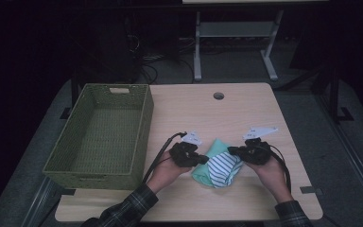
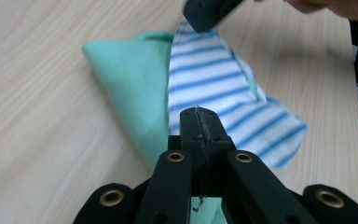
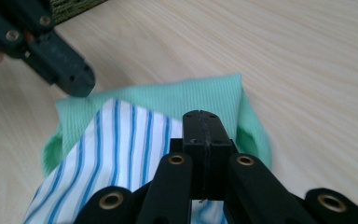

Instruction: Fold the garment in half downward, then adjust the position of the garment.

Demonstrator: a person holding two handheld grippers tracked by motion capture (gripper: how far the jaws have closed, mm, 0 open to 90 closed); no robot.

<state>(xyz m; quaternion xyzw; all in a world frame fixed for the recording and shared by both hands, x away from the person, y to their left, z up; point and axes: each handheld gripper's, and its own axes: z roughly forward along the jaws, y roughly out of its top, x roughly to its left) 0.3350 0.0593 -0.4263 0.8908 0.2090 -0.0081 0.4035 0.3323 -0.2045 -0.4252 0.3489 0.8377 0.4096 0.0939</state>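
We are looking at a folded cloth (image 1: 217,163) lying on the table (image 1: 227,109), toward the near edge and a little right of centre. It is mint green underneath with a blue-and-white striped layer (image 2: 214,84) on top. The left gripper (image 1: 201,158) is sitting at the cloth's 9 o'clock side, the right gripper (image 1: 233,151) at its 2 o'clock side, both low over the fabric.

In the left gripper view the fingers (image 2: 198,122) are pressed flat together, clenched with nothing visible between them, tips over the striped layer; we cannot tell whether they are touching it. The right gripper's tip (image 2: 205,11) is showing at 12 o'clock over the far end of the stripes.

In the right gripper view the fingers (image 3: 204,128) are likewise clenched shut on nothing, hanging over the green part beside the stripes. The left gripper (image 3: 81,86) is at 10 o'clock by the cloth's far corner.

A green woven basket (image 1: 101,135) is standing at 9 o'clock of the cloth, apart from it.
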